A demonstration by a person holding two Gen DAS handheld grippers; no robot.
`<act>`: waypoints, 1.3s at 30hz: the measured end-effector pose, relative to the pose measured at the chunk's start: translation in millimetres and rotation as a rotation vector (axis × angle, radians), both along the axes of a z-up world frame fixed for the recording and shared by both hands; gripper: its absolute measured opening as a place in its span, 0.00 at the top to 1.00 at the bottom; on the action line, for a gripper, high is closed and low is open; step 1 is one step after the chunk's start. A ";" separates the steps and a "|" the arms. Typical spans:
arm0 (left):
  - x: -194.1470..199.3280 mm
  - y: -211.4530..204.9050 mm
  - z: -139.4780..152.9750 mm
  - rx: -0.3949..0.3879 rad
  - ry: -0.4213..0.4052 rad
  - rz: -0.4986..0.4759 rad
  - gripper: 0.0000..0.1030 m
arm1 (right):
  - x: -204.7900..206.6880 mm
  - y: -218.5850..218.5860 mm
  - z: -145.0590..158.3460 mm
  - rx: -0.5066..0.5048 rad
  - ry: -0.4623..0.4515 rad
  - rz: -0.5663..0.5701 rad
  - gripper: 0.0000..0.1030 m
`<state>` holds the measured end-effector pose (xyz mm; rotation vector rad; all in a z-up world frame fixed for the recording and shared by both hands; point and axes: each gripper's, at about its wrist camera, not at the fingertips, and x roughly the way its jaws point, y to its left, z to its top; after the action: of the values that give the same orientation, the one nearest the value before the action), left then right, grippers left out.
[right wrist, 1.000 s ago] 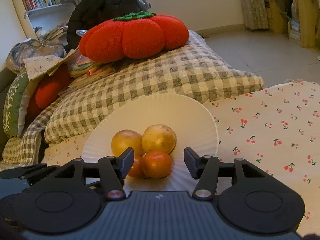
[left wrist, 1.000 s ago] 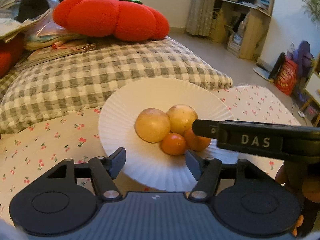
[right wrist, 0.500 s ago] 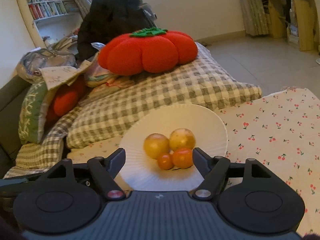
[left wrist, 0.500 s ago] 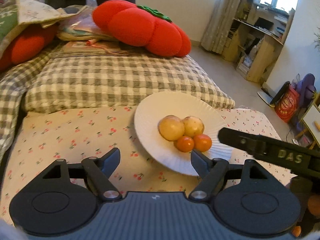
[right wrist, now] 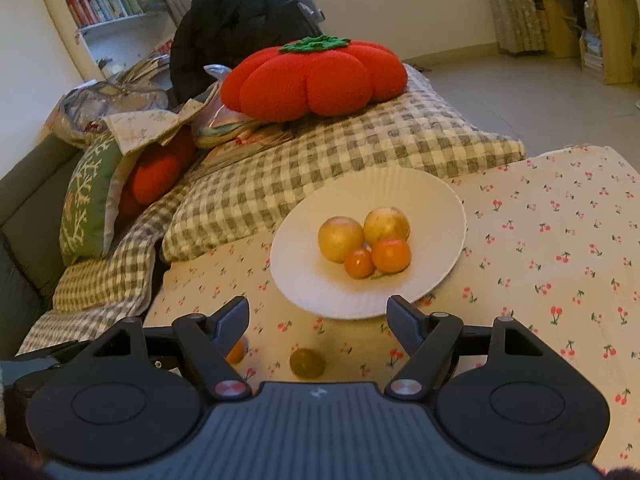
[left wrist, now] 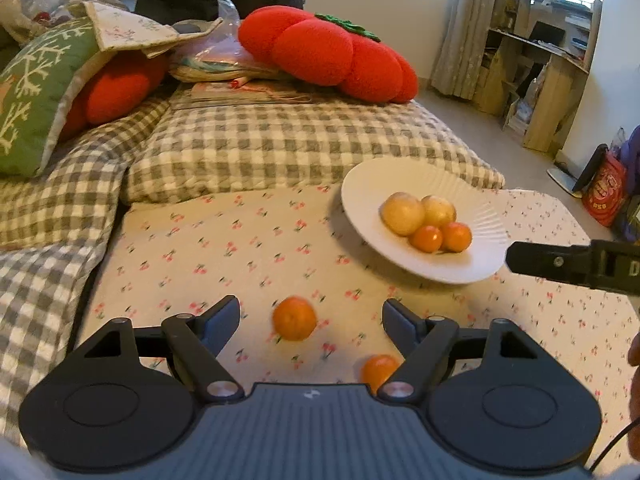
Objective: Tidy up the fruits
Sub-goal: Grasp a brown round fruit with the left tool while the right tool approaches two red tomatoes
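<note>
Left gripper point(left wrist: 311, 314): jaws spread, nothing between the pads. Right gripper point(right wrist: 318, 312): jaws opening, empty. Cherry-print cloth point(left wrist: 240, 248): two loose oranges, one point(left wrist: 294, 318) blurred, one point(left wrist: 378, 368) half-hidden behind the left gripper's finger. White plate point(right wrist: 432, 208) beyond: two yellow fruits point(right wrist: 341, 239), possibly pears, touching two oranges point(right wrist: 391, 255). Checked cushion point(right wrist: 360, 140) behind; tomato pillow point(right wrist: 312, 76) on top.

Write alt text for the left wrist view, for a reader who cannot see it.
A white plate holding two yellow fruits and two small oranges sits on a cherry-print cloth. Nearer, the left gripper is open and empty over two loose oranges: one between its fingers, another by the right finger. A tomato-shaped cushion lies behind.
</note>
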<state>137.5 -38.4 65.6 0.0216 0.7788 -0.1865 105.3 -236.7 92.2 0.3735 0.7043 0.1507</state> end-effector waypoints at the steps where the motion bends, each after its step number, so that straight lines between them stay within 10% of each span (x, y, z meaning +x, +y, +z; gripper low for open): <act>1: -3.2 2.8 -0.9 0.002 0.000 0.002 0.27 | -1.7 2.0 -0.1 -0.006 0.000 0.005 0.26; 13: -48.4 30.3 -21.7 -0.011 0.049 0.046 0.26 | -11.6 25.9 -9.6 -0.057 0.041 0.084 0.22; 26: -104.3 3.3 -61.5 -0.013 0.110 -0.110 0.27 | -28.7 40.9 -25.1 -0.090 0.115 0.129 0.23; 39: -117.4 -16.7 -80.7 0.032 0.088 -0.240 0.78 | -26.0 45.3 -41.0 -0.115 0.150 0.150 0.35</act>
<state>20.1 -55.1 -15.1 0.1386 0.8668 -0.4047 79.4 -191.4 51.3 0.2232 0.8854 0.2254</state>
